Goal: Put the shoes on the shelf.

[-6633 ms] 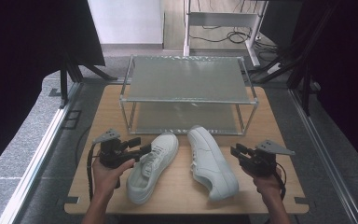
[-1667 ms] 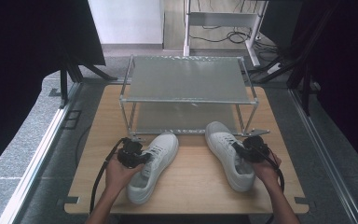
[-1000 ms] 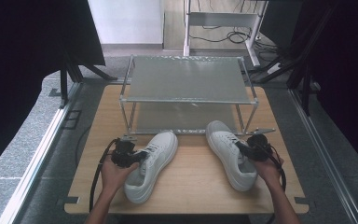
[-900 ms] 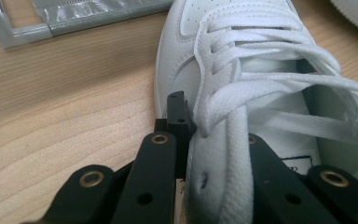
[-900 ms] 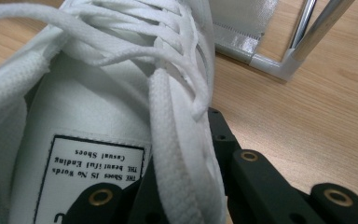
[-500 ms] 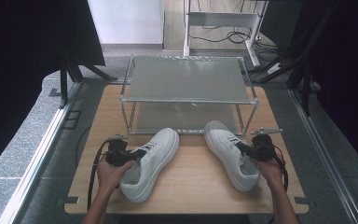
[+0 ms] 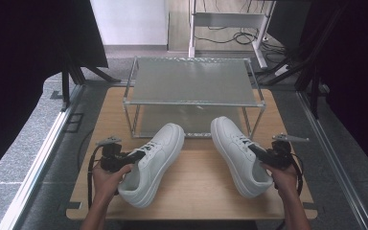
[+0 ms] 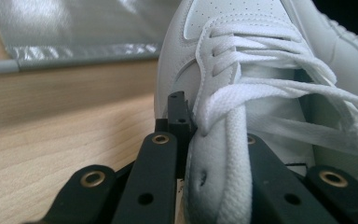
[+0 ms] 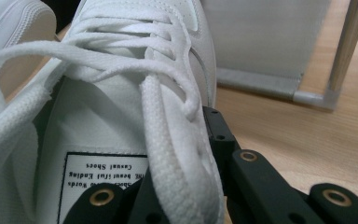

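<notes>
Two white sneakers are being handled at once on the wooden table [image 7: 196,191], in front of a two-tier rack [image 7: 194,98] with frosted shelves. The left sneaker [image 7: 153,163] lies angled with its toe toward the rack's lower shelf; the right sneaker [image 7: 239,153] points the same way, its toe just beside the rack's front right post. Each is gripped at the side of its collar, near the top of the lacing. In the left gripper view, the left gripper [image 8: 214,154] is seen clamped on the collar wall, one jaw outside the shoe and one inside, with a lace [image 8: 270,88] draped over the pinch. In the right gripper view, the right gripper [image 9: 186,186] is likewise closed over the collar edge, beside the tongue label [image 9: 105,175].

The step in hand is judged to be moving the pair toward the rack. It would be done well if both grips were kept firm on the collar, since soft material can slip or fold. The toes should be steered between the front posts and kept level, so that neither sole catches the lower shelf's edge. Loose laces should be kept from snagging on the frame.
</notes>
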`<state>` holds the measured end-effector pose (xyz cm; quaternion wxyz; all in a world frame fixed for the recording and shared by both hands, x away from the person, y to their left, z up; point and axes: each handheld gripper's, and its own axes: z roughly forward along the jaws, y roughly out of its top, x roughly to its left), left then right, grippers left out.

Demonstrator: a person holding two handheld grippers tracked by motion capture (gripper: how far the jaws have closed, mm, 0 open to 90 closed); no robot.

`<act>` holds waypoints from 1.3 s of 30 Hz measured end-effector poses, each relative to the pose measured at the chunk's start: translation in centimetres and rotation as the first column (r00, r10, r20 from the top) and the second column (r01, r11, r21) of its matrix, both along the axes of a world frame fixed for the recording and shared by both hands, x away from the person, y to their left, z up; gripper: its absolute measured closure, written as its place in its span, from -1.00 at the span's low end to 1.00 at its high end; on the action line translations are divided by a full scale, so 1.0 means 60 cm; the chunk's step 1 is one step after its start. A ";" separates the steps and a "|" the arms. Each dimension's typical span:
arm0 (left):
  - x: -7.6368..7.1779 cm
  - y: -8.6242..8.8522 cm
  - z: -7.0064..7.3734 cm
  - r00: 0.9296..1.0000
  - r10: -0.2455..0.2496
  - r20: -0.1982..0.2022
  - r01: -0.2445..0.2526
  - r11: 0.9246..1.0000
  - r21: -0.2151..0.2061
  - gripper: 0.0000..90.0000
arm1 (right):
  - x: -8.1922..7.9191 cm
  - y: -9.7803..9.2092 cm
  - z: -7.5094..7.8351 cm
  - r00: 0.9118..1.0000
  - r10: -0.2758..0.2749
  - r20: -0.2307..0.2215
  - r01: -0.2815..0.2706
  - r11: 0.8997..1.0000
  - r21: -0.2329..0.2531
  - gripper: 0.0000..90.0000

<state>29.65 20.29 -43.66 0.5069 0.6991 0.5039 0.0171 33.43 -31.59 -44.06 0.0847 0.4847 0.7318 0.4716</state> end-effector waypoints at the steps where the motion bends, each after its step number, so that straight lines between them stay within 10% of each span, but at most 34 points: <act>1: -0.002 0.002 0.004 1.000 0.001 0.009 -0.001 1.000 -0.012 0.88 | -0.002 0.000 0.002 1.000 -0.001 0.007 0.001 1.000 0.012 0.92; 17: -0.012 0.008 0.038 0.996 -0.014 0.085 0.024 0.993 -0.118 0.87 | -0.024 -0.007 0.033 0.998 -0.009 0.065 0.001 0.992 0.125 0.92; 39: 0.038 -0.028 0.161 0.973 -0.052 0.223 0.087 0.984 -0.153 0.88 | -0.017 0.007 0.147 0.980 -0.011 0.200 -0.032 0.977 0.210 0.92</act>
